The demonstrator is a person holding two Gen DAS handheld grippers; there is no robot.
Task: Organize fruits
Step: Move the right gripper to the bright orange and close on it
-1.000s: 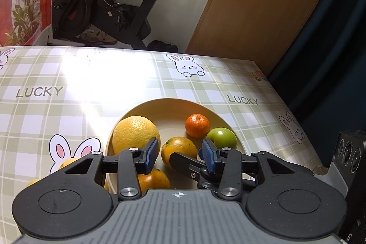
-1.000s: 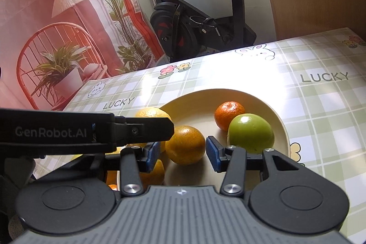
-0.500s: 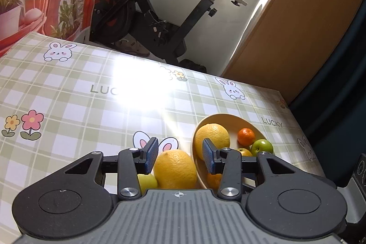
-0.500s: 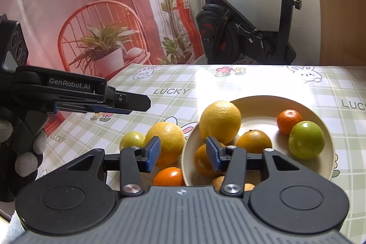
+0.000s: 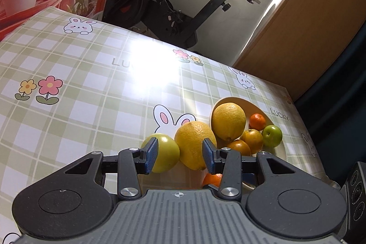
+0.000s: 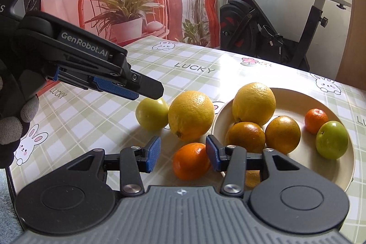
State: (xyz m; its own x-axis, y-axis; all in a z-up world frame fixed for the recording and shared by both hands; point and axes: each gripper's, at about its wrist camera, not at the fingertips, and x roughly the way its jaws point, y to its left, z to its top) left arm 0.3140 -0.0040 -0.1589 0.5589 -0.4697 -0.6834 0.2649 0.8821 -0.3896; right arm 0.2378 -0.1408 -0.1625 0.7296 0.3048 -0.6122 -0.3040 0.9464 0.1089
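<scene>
The table [image 6: 96, 106], under its green checked cloth with rabbits and "LUCKY" lettering, carries a cream plate [image 6: 297, 97] that already holds a big yellow citrus [image 6: 254, 103], two orange fruits [image 6: 246, 136], a green apple [image 6: 332, 140] and a small tangerine [image 6: 315, 117]. Three fruits are not yet on it: a large yellow orange [image 6: 191, 114] touching a pale green apple [image 6: 152, 113] on its left, and a small mandarin [image 6: 191, 160] nearer the camera, all just beside the plate's rim. The step in hand looks like gathering these strays. The left gripper [image 5: 180, 156] hovers over the yellow pair, jaws open and empty; the right gripper [image 6: 180, 156] is also open and empty, with the mandarin lying partly between its pads. The likely next move is to lower one gripper around a single fruit, close gently, and carry it to bare plate near the far rim. The round fruits may roll when nudged. The plate's near edge is hidden behind the right gripper body, and something orange under it cannot be identified; the gloved hand [image 6: 13, 120] is cut off at the frame.
</scene>
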